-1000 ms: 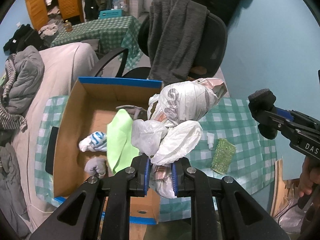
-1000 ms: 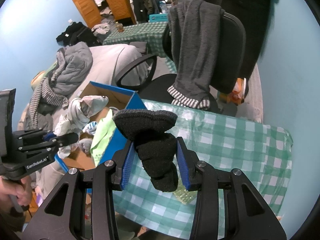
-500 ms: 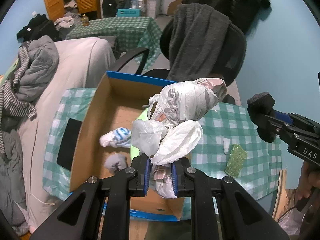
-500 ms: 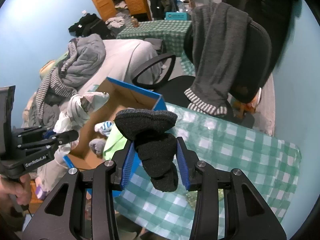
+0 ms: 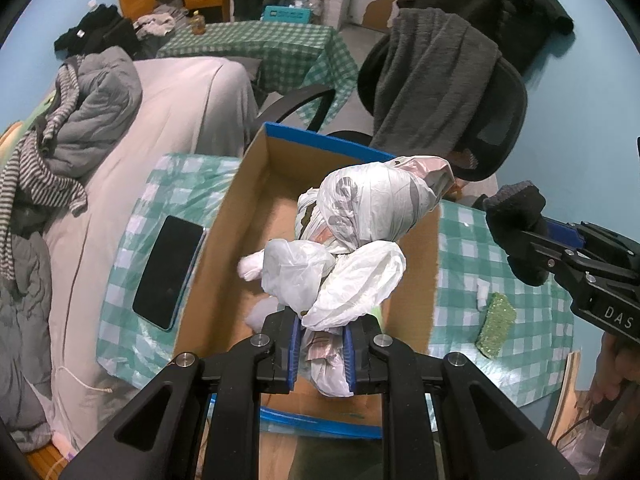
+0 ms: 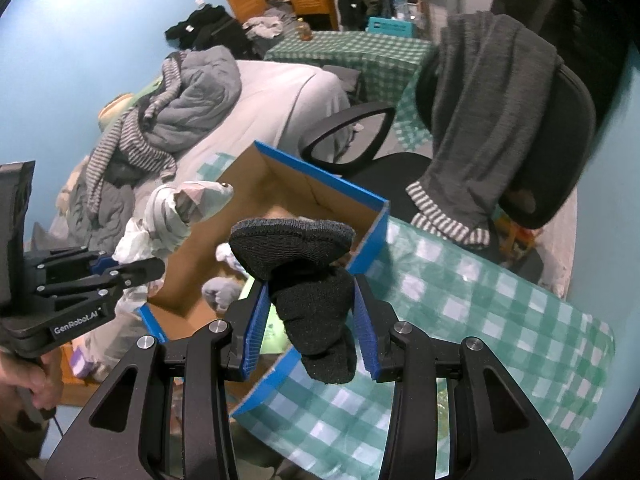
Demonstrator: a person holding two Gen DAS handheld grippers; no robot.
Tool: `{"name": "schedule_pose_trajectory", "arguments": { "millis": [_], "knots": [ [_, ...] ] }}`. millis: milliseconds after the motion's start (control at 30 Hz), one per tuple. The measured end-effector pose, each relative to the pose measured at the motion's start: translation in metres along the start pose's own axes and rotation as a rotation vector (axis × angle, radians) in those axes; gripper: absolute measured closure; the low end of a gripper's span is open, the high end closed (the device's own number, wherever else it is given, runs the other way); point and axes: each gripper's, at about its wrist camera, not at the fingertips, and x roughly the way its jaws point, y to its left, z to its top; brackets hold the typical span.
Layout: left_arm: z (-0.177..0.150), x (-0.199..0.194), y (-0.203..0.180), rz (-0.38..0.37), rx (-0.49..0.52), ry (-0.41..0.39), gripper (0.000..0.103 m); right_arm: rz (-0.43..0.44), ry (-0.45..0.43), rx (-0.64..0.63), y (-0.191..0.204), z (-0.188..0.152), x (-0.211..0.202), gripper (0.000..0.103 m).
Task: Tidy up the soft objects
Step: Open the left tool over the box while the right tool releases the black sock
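Observation:
My left gripper [image 5: 320, 354] is shut on a knotted white plastic bag bundle [image 5: 360, 216], held over the open cardboard box [image 5: 224, 248] with blue edges. Inside the box lie white and grey soft items [image 5: 250, 266]. My right gripper [image 6: 308, 334] is shut on a rolled black sock [image 6: 304, 272], hovering above the box's right wall [image 6: 372, 236]. In the left wrist view the right gripper [image 5: 536, 236] with the sock [image 5: 516, 220] comes in from the right. In the right wrist view the left gripper [image 6: 132, 270] and its bag bundle [image 6: 180, 212] show at the left.
The box stands on a table with a green checked cloth [image 5: 500, 288]. A black phone [image 5: 168, 272] lies left of the box, a green sponge [image 5: 496, 330] and a small white scrap to its right. An office chair with a grey garment [image 5: 436, 88] stands behind; a bed with clothes [image 5: 80, 120] at left.
Both grippers have shifted sideways with their loads and now hang over the box. In the left wrist view the phone has come into sight and the light green item is hidden behind the bag.

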Motion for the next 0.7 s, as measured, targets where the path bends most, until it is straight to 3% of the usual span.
{"name": "schedule_pose_trajectory", "arguments": {
  "millis": [700],
  "knots": [
    [-0.006, 0.047, 0.041, 0.007, -0.071, 0.104, 0.086, 0.039, 0.131, -0.038, 0.04, 0.014, 0.074, 0.063]
  ]
}}
